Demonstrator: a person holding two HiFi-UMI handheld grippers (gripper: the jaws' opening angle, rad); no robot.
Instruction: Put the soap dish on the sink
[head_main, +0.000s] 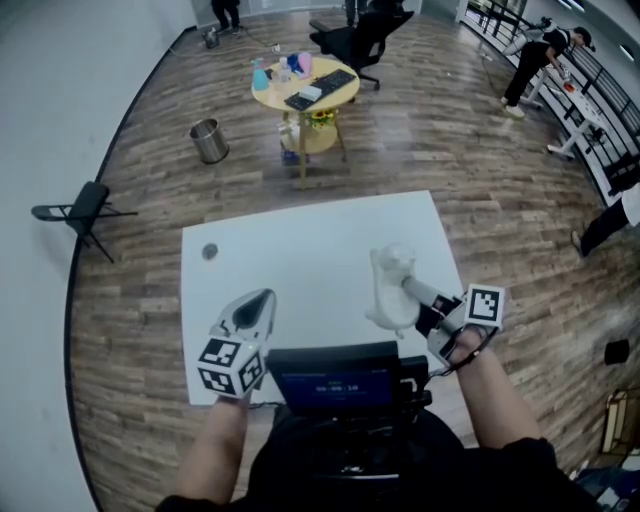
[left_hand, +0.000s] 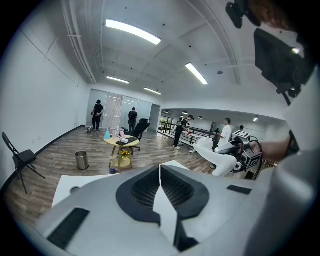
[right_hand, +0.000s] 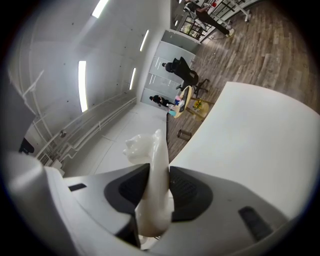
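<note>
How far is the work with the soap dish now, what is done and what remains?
Done: the soap dish is picked up. In hand: the right hand-held gripper is shut on it, over the white table. The left hand-held gripper is shut and empty. Left: setting it on the sink, and no sink shows in any view.

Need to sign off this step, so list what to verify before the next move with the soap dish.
1. Grip on soap dish by right tool: ok, pads press on both of its sides.
2. Left tool shut with nothing in it: ok.
3. Sink in view as target: not ok, only a white table with a small round hole shows.
4. Bystanders away from the table: ok, they stand well off on the wood floor.
</note>
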